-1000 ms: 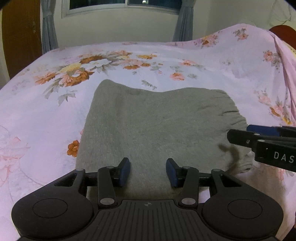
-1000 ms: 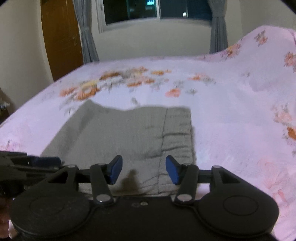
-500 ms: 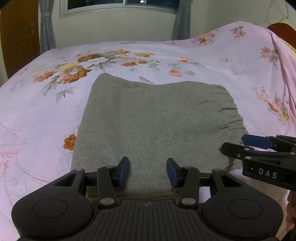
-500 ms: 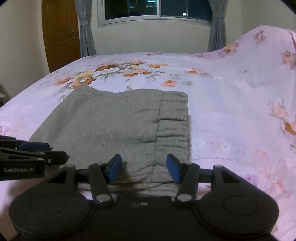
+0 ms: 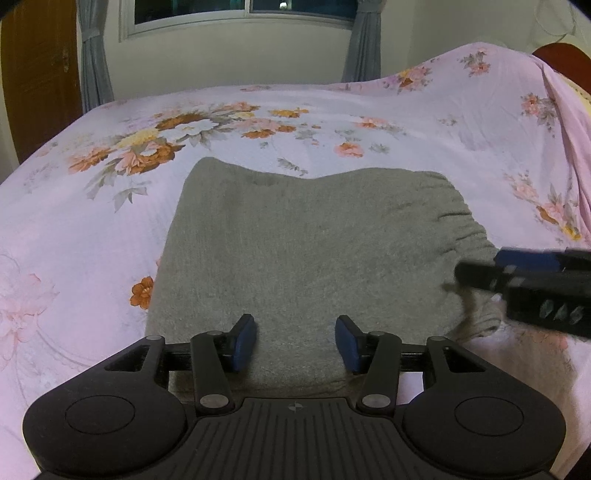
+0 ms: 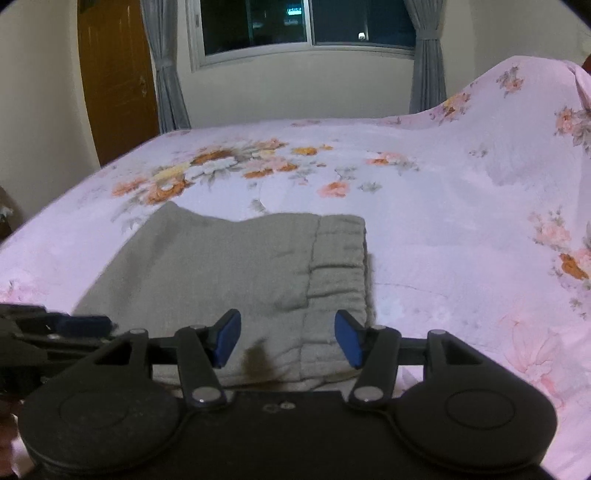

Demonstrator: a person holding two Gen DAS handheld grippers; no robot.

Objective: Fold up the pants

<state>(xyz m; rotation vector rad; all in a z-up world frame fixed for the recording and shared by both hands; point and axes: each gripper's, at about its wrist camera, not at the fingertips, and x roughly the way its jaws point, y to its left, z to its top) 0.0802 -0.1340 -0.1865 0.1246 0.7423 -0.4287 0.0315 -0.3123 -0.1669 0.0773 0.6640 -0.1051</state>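
Folded grey sweatpants (image 5: 314, 243) on floral bedsheet (image 5: 92, 229): soft, limp, light. Left gripper (image 5: 295, 341) and right gripper (image 6: 287, 338) gape wide, empty. Best grasped at near edge, probably through all layers.

Grey pants (image 5: 310, 251) folded into compact rectangle, lying flat on floral bed (image 5: 424, 144); gathered elastic waistband (image 6: 338, 266) at right edge.

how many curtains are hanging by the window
2: one curtain left of the window, one curtain right of it. Neither shows in full.
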